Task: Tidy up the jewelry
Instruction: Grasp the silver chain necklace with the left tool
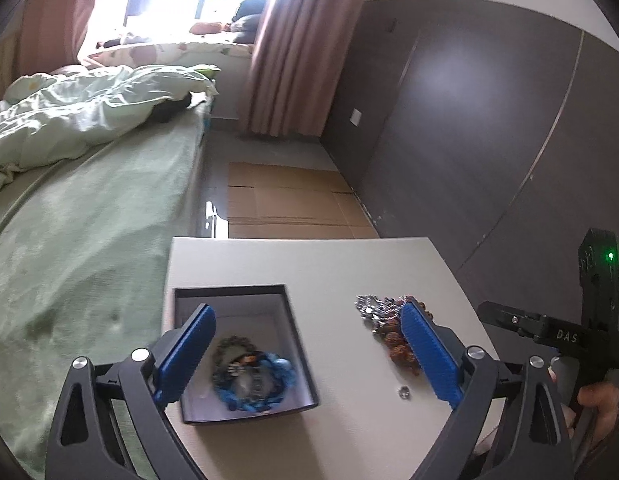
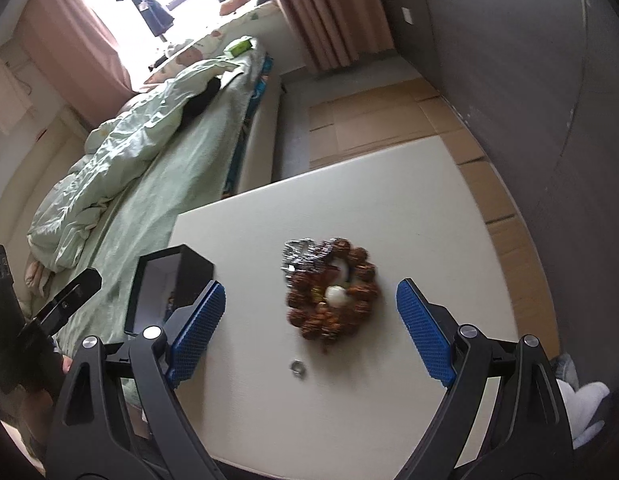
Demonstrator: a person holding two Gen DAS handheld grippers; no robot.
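Observation:
A dark open box [image 1: 245,344] with a white lining sits on the white table [image 1: 329,264]. Inside it lie a blue beaded bracelet [image 1: 257,384] and a grey-green bracelet [image 1: 233,350]. My left gripper [image 1: 307,320] is open above the table, its left pad over the box, nothing between the pads. A brown beaded bracelet [image 2: 333,296] with a white bead, and a silver chain piece [image 2: 305,258] touching it, lie on the table [image 2: 389,200]. A small silver ring [image 2: 298,367] lies in front of them. My right gripper [image 2: 311,294] is open, its pads apart on either side of this pile. The box [image 2: 169,280] stands at the left.
A bed [image 1: 81,208] with green sheets and a rumpled quilt runs along the table's left side. Flattened cardboard [image 1: 285,200] covers the floor beyond the table. A dark wardrobe wall [image 1: 489,120] rises at the right. A hand [image 1: 597,400] holds the right gripper's handle.

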